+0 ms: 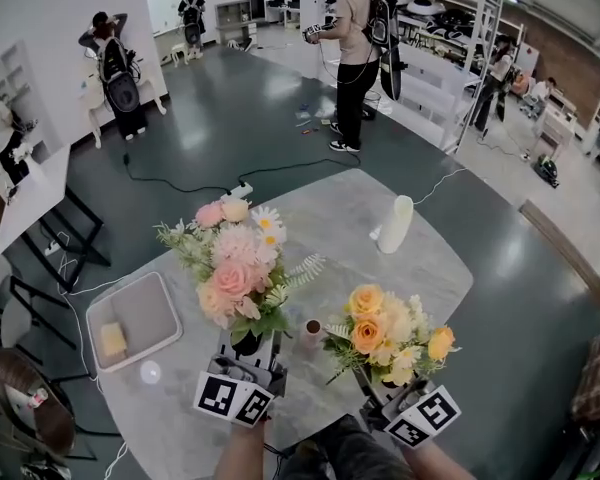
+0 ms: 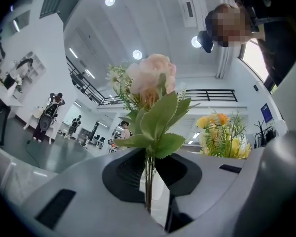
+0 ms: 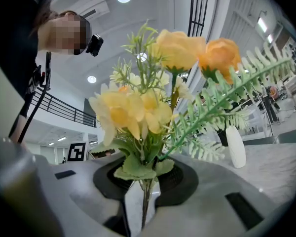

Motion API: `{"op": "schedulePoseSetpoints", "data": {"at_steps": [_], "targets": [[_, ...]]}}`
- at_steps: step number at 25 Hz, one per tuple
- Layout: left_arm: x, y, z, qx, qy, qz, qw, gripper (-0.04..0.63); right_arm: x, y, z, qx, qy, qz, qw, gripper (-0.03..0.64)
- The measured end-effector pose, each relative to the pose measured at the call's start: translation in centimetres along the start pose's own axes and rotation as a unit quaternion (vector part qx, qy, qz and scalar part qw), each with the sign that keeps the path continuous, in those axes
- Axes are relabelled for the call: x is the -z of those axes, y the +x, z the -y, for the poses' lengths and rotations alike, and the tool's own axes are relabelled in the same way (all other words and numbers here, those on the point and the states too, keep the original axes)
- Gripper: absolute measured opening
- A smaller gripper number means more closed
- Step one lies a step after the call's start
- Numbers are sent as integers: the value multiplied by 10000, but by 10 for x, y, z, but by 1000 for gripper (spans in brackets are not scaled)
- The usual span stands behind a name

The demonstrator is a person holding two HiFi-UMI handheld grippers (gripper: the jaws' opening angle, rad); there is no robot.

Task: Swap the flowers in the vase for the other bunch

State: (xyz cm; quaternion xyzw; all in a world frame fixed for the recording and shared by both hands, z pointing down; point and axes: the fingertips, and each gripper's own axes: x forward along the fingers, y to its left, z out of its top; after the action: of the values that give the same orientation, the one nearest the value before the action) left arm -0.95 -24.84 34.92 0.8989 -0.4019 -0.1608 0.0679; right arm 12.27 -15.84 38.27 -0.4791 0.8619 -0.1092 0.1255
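Note:
My left gripper [image 1: 246,353] is shut on the stems of a pink and white bunch [image 1: 235,268], held upright above the near part of the table. In the left gripper view the stems [image 2: 148,189] run between the jaws, with the pink bloom [image 2: 151,79] above. My right gripper [image 1: 388,386] is shut on the stems of a yellow and orange bunch [image 1: 385,336], also upright; the right gripper view shows its blooms [image 3: 153,102] close up. A tall white vase [image 1: 396,224] stands further back on the table with no flowers showing in it; it also appears as the vase [image 3: 235,147] at right.
The table is a pale marble top [image 1: 360,218] with rounded edges. A grey tray [image 1: 145,313] with a yellow sponge [image 1: 113,340] lies at the left. A small brown cup [image 1: 312,330] stands between the two bunches. People stand on the floor beyond.

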Motion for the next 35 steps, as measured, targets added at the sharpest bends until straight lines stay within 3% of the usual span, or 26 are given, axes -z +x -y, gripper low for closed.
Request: {"op": "schedulePoseSetpoints", "data": {"at_steps": [12, 18, 24, 35], "targets": [[5, -8, -4, -602, 144, -14, 9981, 72, -43, 32, 36, -372, -102, 239, 9990, 109], [7, -51, -36, -834, 130, -25, 9964, 72, -38, 66, 19, -471, -146, 433, 9978, 109], [6, -58, -46, -1036, 128, 15, 9945, 72, -43, 85, 26, -542, -190, 487, 9972, 109], [31, -79, -50, -1182, 42, 51, 9930, 73, 7, 85, 27, -621, -489, 226, 9966, 109]]}}
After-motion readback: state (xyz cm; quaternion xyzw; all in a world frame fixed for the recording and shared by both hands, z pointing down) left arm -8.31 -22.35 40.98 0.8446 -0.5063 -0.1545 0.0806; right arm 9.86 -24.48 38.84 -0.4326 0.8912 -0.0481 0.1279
